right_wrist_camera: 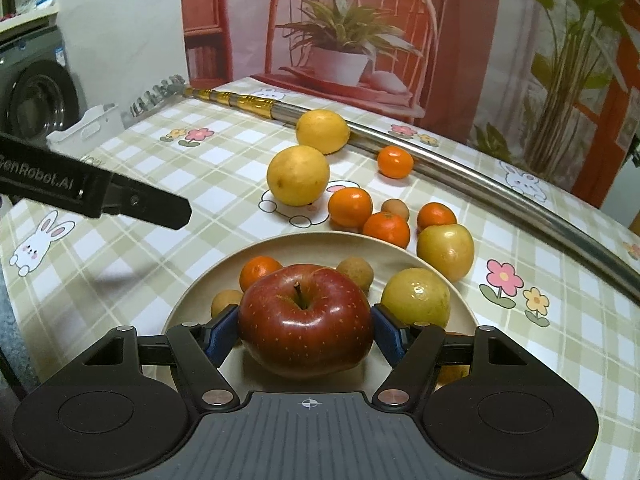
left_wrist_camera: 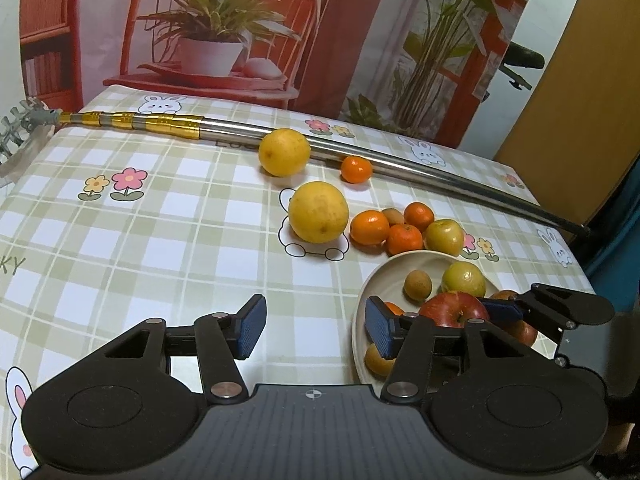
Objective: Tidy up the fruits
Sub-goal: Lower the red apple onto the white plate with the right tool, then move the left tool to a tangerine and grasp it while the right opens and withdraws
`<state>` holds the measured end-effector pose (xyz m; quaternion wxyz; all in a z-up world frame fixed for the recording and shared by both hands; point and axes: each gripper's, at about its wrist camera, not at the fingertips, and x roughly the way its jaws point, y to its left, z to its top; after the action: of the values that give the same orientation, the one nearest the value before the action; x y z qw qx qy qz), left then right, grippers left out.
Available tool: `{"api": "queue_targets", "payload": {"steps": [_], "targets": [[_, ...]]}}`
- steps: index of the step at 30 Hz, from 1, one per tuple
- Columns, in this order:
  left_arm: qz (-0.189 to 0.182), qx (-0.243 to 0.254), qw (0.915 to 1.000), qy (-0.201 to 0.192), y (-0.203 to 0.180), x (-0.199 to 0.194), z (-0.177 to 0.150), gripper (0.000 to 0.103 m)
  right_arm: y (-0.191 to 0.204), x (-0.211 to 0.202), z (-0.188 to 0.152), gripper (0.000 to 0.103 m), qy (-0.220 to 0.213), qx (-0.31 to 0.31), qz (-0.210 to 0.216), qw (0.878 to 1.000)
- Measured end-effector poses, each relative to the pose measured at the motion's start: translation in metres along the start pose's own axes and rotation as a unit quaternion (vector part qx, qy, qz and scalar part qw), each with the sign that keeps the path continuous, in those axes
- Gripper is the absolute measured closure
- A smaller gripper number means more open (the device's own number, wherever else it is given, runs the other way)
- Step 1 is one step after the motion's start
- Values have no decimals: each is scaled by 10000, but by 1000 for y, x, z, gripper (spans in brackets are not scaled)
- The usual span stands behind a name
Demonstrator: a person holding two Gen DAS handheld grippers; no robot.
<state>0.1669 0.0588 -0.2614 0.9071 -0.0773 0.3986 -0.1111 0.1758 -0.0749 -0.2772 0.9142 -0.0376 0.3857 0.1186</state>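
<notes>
The right gripper [right_wrist_camera: 306, 330] clasps a glossy, speckled red apple [right_wrist_camera: 306, 318] between its blue ribbed pads [right_wrist_camera: 218, 334], both pads pressed to the apple's sides, above a round, matte beige plate [right_wrist_camera: 200, 292]. On that plate sit a small orange mandarin [right_wrist_camera: 258, 270], two dull brown round fruits [right_wrist_camera: 356, 272], and a smooth yellow-green apple [right_wrist_camera: 416, 298].

The left gripper [left_wrist_camera: 316, 330] is released, its jaws spread wide with nothing between them, hovering over the tablecloth at the plate's left edge. Its black side bears white lettering that reads in part "enRobot.AI" in the right wrist view.

Beyond the plate, on the green-and-white checked tablecloth [left_wrist_camera: 140, 240] printed with rabbits and flowers, lie two large, dimpled yellow citrus fruits [left_wrist_camera: 318, 212], a cluster of three shiny mandarins [left_wrist_camera: 370, 227] with another brown fruit among them, a second yellow-green apple [left_wrist_camera: 444, 237] touching the plate's rim, and a lone mandarin [left_wrist_camera: 356, 169] beside a long polished steel pole [left_wrist_camera: 420, 170] with gold bands. Printed letters "KY" show at the cloth's left edge.
</notes>
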Motion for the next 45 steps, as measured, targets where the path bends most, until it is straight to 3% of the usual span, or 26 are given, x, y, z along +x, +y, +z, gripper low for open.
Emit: {"api": "queue_targets", "payload": {"steps": [19,38,45], "targets": [[115,-5,9999,-24,-3,-1,-2,45,-3,-3,0,36,-19,93,-61,9999],[73,144,9998,-117,-9,-5,11,45,-56,-57,22,36,-861,659,-273,9937],[13,316,9993,-205,-14,-9,31,45,-82,-57,27,36,-810,1154,-225,9898]]}}
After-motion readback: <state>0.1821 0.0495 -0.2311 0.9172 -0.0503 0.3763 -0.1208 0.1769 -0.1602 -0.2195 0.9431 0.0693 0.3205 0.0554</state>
